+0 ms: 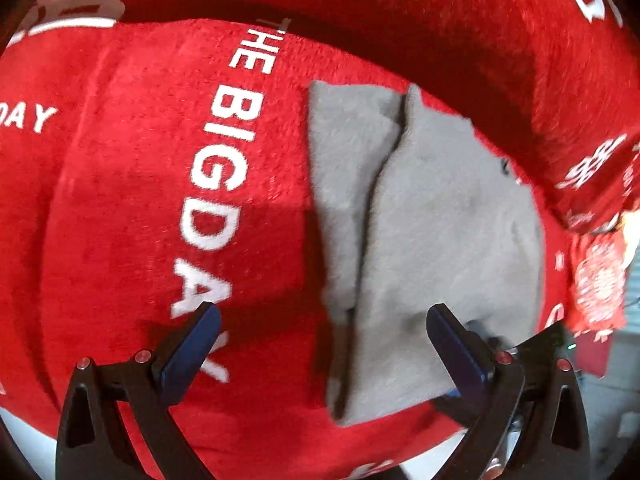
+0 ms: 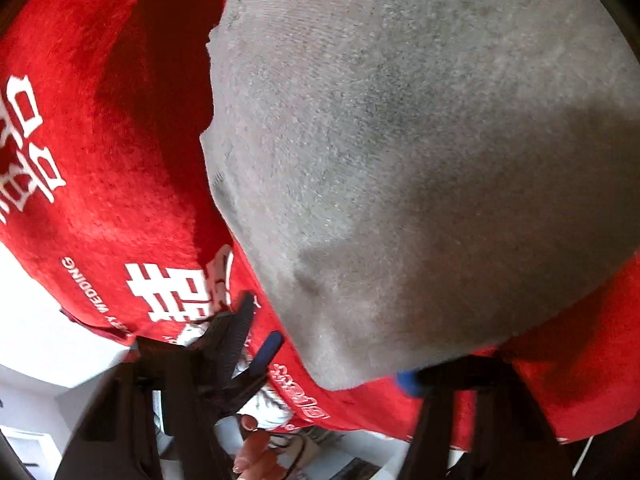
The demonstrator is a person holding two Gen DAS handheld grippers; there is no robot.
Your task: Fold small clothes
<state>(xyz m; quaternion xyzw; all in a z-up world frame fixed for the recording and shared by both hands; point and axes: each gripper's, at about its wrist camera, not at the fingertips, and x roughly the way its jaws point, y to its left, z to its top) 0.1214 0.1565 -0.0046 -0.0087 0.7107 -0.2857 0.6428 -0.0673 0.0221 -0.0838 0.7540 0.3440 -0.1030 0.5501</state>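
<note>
— Grey cloth (image 1: 440,216): where is it?
— Folded on your red blanket (image 1: 132,184), beside its white lettering. Your left gripper (image 1: 324,332) hovers spread above it; right gripper (image 2: 340,364), cannot tell.

bright, hard light leaves dark shadow bands across the red blanket (image 1: 120,200) and a soft shadow on the grey cloth (image 2: 400,160). strong fisheye bending at edges (black corners); close parts blurred.
</note>
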